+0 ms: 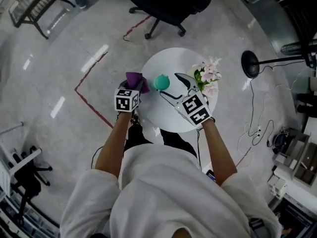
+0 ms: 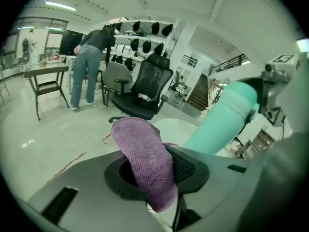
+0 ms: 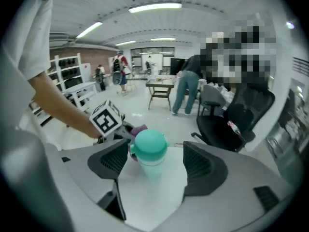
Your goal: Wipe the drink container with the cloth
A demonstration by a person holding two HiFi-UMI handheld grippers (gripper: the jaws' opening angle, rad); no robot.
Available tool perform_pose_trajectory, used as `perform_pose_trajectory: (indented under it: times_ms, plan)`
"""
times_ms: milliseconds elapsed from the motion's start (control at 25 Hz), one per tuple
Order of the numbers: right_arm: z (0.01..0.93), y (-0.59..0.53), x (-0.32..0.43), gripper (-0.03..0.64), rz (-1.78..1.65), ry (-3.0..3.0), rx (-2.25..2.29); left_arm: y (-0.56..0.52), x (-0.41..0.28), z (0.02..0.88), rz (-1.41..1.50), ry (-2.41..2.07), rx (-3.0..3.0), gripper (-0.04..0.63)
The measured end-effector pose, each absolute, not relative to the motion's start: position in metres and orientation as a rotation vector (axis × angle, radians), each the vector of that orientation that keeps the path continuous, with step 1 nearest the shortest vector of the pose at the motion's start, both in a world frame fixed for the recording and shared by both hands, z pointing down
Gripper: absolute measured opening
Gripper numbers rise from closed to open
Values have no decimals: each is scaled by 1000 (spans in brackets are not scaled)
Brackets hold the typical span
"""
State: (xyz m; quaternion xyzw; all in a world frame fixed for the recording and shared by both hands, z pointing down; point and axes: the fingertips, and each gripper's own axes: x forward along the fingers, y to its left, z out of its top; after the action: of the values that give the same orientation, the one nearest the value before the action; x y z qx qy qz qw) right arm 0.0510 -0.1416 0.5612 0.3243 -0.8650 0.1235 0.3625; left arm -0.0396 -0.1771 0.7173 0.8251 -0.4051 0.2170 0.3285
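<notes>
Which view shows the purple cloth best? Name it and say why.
The left gripper view: the purple cloth fills the centre, pinched in the left tongs. The head view shows it small; the right gripper view only a sliver behind the teal bottle.

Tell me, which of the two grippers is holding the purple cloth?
The left gripper: its jaws are shut on the purple terry cloth. The right gripper stands open, gripping nothing, with the teal plastic drink bottle just ahead.
</notes>
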Motion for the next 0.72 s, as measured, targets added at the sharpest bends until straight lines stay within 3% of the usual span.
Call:
perform_pose_trajectory:
  times_ms: [320,720]
  plan:
    - [579,-128,76,374,-142,-2166,207,-124,-46,643,421,-1310,2045,120]
    - [582,-124,40,374,-330,-2215,-244,-85,-37,576,362,-1499,2057,120]
